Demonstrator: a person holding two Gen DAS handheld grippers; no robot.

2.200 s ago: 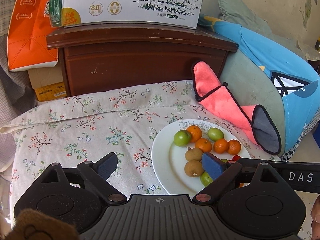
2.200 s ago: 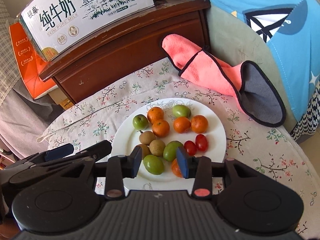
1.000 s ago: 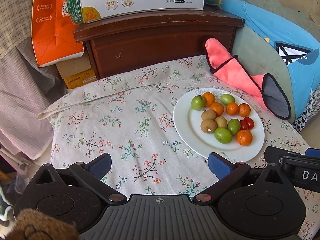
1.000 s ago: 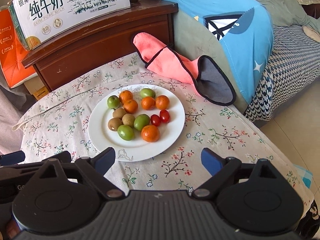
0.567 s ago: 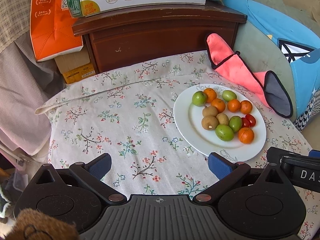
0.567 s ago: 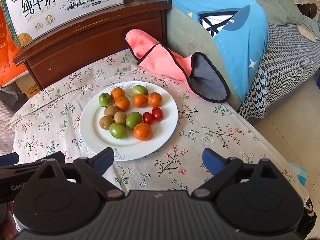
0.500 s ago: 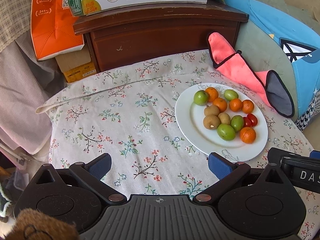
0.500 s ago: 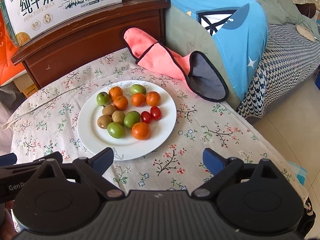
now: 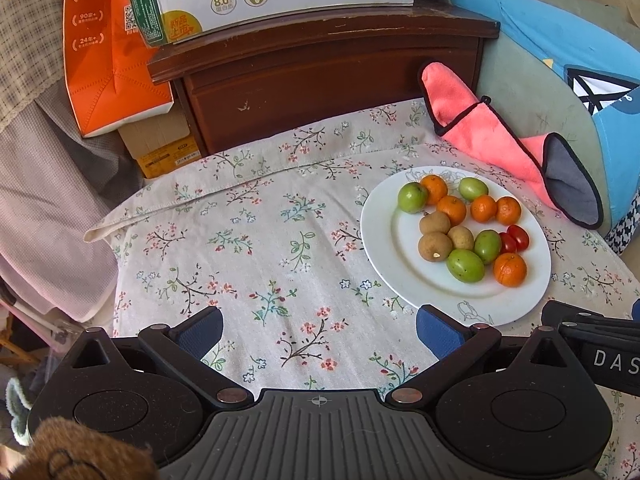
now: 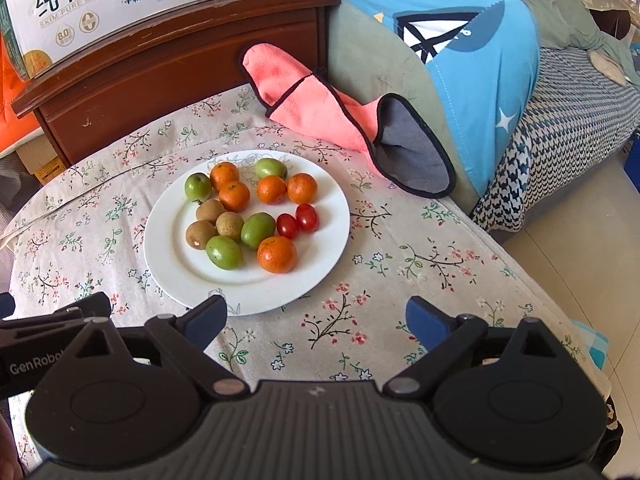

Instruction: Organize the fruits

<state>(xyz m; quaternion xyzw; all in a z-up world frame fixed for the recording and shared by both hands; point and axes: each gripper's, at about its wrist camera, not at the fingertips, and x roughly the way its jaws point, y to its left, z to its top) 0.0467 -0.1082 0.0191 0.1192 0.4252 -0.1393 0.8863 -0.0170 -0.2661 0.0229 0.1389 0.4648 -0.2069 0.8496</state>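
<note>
Now we hover short of the plate (image 10: pixel 168 264).
Our left gripper (image 9: pixel 318 330) and right gripper (image 10: pixel 316 320) gape wide, both empty.

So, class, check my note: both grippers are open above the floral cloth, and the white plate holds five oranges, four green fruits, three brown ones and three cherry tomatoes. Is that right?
One slip: the white plate holds two cherry tomatoes, not three, as the right wrist view shows. The rest stands.
</note>
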